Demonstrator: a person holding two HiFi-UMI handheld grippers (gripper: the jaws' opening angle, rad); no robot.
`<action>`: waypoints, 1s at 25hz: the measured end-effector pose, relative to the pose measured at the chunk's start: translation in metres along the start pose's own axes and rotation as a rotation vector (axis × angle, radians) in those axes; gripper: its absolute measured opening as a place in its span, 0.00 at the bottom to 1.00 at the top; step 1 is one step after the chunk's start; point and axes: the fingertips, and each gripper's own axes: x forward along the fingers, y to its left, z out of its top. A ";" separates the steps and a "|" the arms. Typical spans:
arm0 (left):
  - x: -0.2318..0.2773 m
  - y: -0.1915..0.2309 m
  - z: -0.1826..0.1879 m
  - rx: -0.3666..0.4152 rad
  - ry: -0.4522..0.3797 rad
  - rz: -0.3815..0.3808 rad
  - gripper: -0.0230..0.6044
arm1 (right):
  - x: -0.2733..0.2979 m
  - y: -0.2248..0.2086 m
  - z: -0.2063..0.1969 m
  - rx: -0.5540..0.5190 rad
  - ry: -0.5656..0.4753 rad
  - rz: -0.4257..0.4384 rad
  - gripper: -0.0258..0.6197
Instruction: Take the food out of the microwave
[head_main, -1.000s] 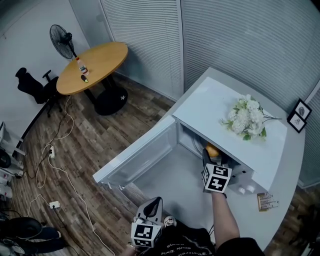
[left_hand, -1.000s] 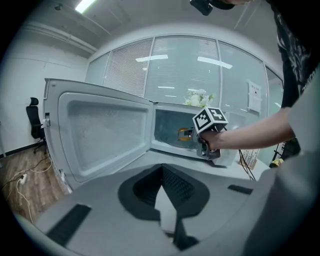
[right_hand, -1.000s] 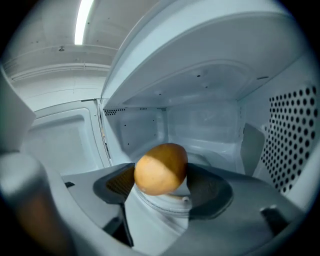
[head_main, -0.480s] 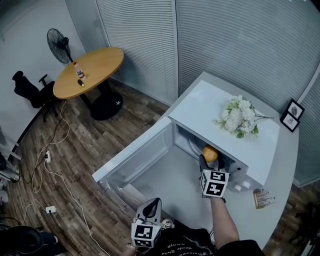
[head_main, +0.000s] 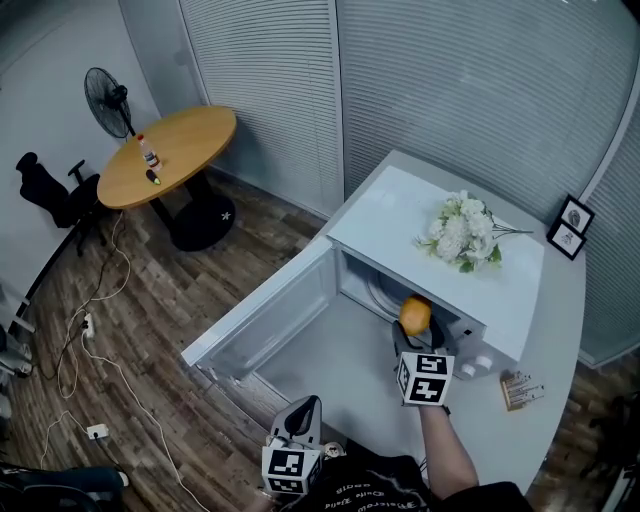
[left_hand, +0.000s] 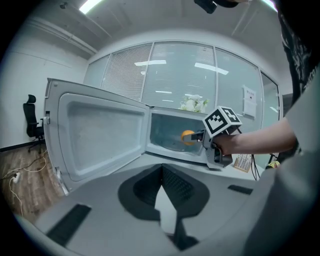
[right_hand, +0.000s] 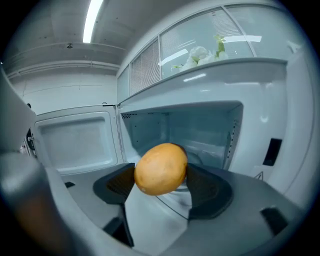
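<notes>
A white microwave (head_main: 440, 275) stands on a pale counter with its door (head_main: 262, 318) swung wide open to the left. My right gripper (head_main: 413, 322) is shut on an orange, egg-shaped food item (head_main: 415, 315) at the mouth of the oven cavity. In the right gripper view the orange food (right_hand: 161, 168) sits clamped between both pads, with the glass turntable (right_hand: 200, 150) behind it. My left gripper (head_main: 305, 415) hangs low in front of the counter, its jaws shut with nothing between them (left_hand: 163, 207). From the left gripper view I see the right gripper (left_hand: 197, 135) holding the food (left_hand: 187, 136).
White flowers (head_main: 458, 235) lie on top of the microwave. A small picture frame (head_main: 567, 227) stands at the counter's far right, and a small card (head_main: 522, 390) lies near its front. A round wooden table (head_main: 168, 155), a fan (head_main: 108, 100) and floor cables (head_main: 85, 330) are to the left.
My right gripper has drawn back out of the oven cavity with the orange food, which now shows fully in the opening. The head view has shifted slightly. The left gripper stays put.
</notes>
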 end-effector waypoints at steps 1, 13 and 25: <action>0.000 -0.001 0.000 0.001 -0.002 -0.004 0.05 | -0.003 0.001 0.000 -0.002 -0.001 0.003 0.55; -0.004 -0.004 0.003 0.005 -0.024 -0.029 0.05 | -0.037 0.013 -0.006 -0.014 -0.014 0.010 0.55; -0.007 -0.014 0.000 0.005 -0.029 -0.061 0.05 | -0.080 0.018 -0.022 -0.016 -0.038 0.020 0.55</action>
